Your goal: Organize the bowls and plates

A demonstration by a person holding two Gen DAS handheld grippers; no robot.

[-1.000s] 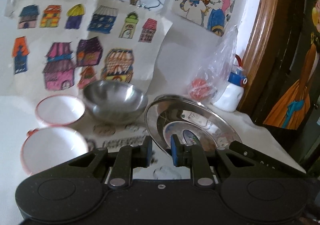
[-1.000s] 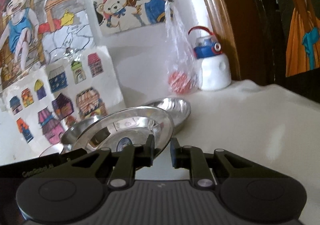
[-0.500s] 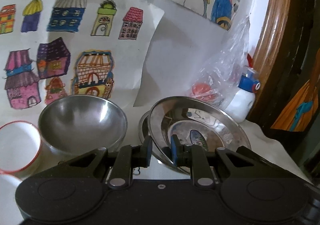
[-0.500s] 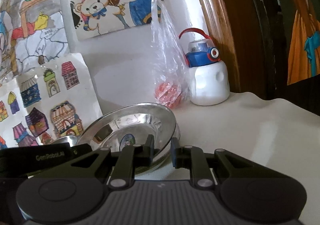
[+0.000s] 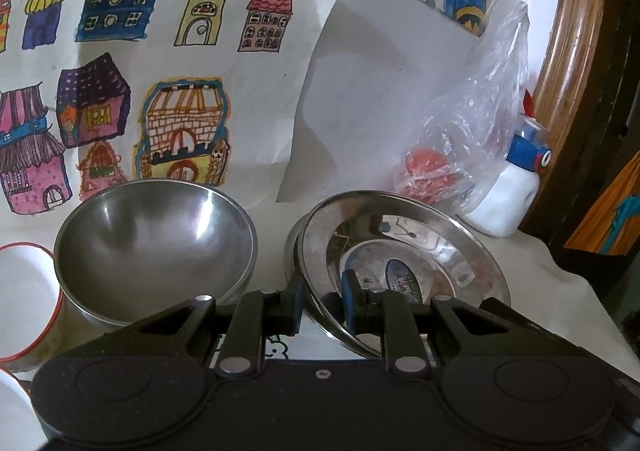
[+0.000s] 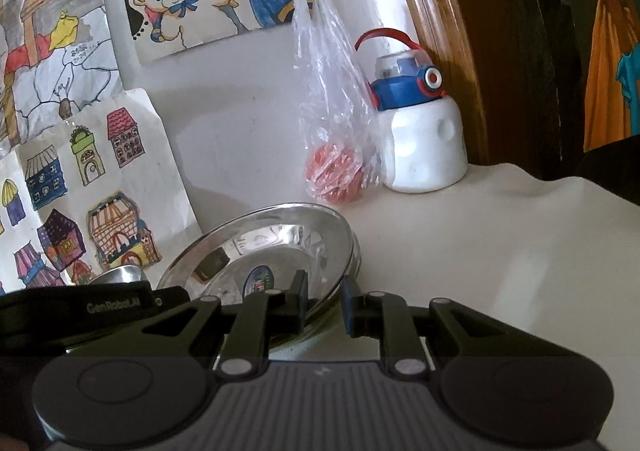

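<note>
Steel rim sits between our left fingers [image 5: 297, 301]: the left gripper [image 5: 320, 301] is closed down to a narrow gap on the near-left edge of the steel plate [image 5: 404, 271], one finger outside the rim and one over its inner face. The right gripper [image 6: 323, 303] takes the same plate at its near-right edge; its fingers stand slightly apart, and although the rim passes between them, we cannot tell whether both pads are pressing.

The plate is tilted, its far edge raised and its near edge low at the fingers. It lies straight ahead of both grippers. Directly beneath it another steel rim [image 5: 291, 247] shows, closely nested under the tilted plate; we judge this to be the dish the plate is meant to settle onto, and that relation, tilted plate over lower dish, is what the coming move depends on. We would level it and let it down flat.

Left of the left fingers, just beside the plate but apart from it, stands a steel bowl [image 5: 156, 239], and further left a white cup with a red rim [image 5: 28, 291]. Beyond the plate, a plastic bag [image 6: 332, 131] and a white bottle [image 6: 420, 131] stand against the wall. To the right of the right fingers the counter [image 6: 500, 251] is open.
</note>
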